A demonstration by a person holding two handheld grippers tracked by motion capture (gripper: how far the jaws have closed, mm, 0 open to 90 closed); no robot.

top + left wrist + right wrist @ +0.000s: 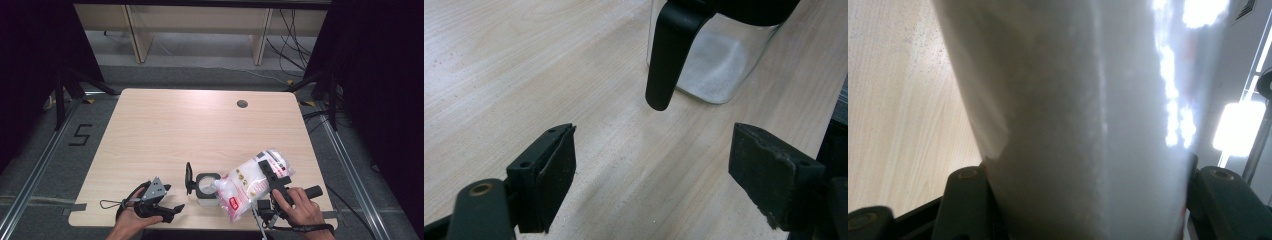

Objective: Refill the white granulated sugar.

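Note:
A clear glass jar [207, 189] with a black rim stands near the table's front edge, its black hinged lid [189, 178] swung open to the left. White grains lie in its bottom [716, 65]. My right gripper [272, 172] is shut on a clear bag [250, 186] of white grains with a red label. The bag is tilted, its lower corner at the jar's mouth. In the right gripper view the bag [1088, 110] sits squeezed between both jaws. My left gripper [174, 200] rests left of the jar, open and empty [654, 175], facing the hanging lid [669, 55].
The light wooden table [200, 130] has a round cable hole [242, 104] at the back right. Dark stand legs [67, 87] are on the floor to either side. The jar and bag sit close to the front edge.

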